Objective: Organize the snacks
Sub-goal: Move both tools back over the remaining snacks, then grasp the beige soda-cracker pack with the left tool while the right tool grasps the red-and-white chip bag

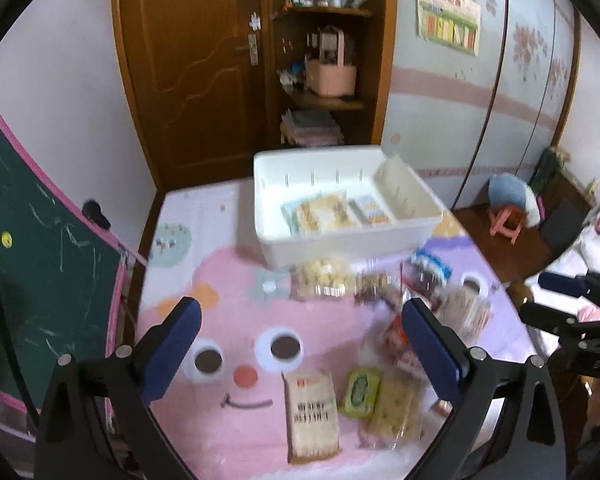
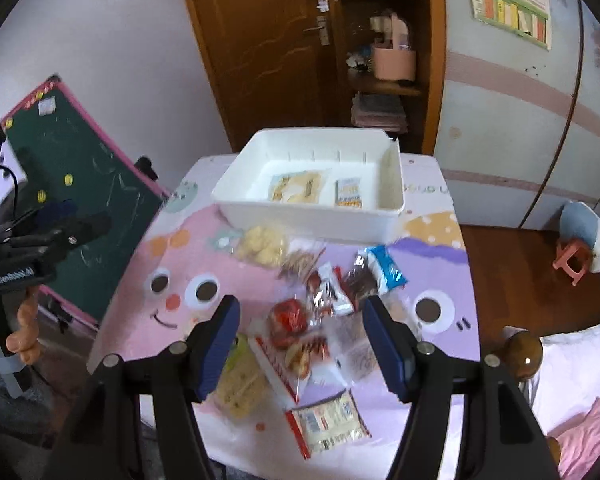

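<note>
A white plastic bin (image 1: 340, 240) (image 2: 308, 220) stands at the far side of the pink cartoon mat (image 1: 228, 320) and holds a yellow packet (image 2: 296, 186) and a small striped packet (image 2: 348, 192). Several loose snacks lie in front of it: a bag of pale puffs (image 1: 320, 276) (image 2: 260, 246), a blue-and-white packet (image 2: 384, 266), a red packet (image 2: 288, 320), a beige cracker pack (image 1: 310, 416) and a green packet (image 1: 360, 392). My left gripper (image 1: 300, 306) hovers open over the mat's face. My right gripper (image 2: 300, 302) hangs open above the red packet, touching nothing.
A green chalkboard with a pink frame (image 1: 40, 260) (image 2: 80, 184) leans at the table's left edge. Behind the bin are a wooden door (image 1: 200, 60) and corner shelves. A bedpost knob (image 2: 524, 352) and bedding sit right of the table; a pink stool (image 2: 572, 260) stands on the floor.
</note>
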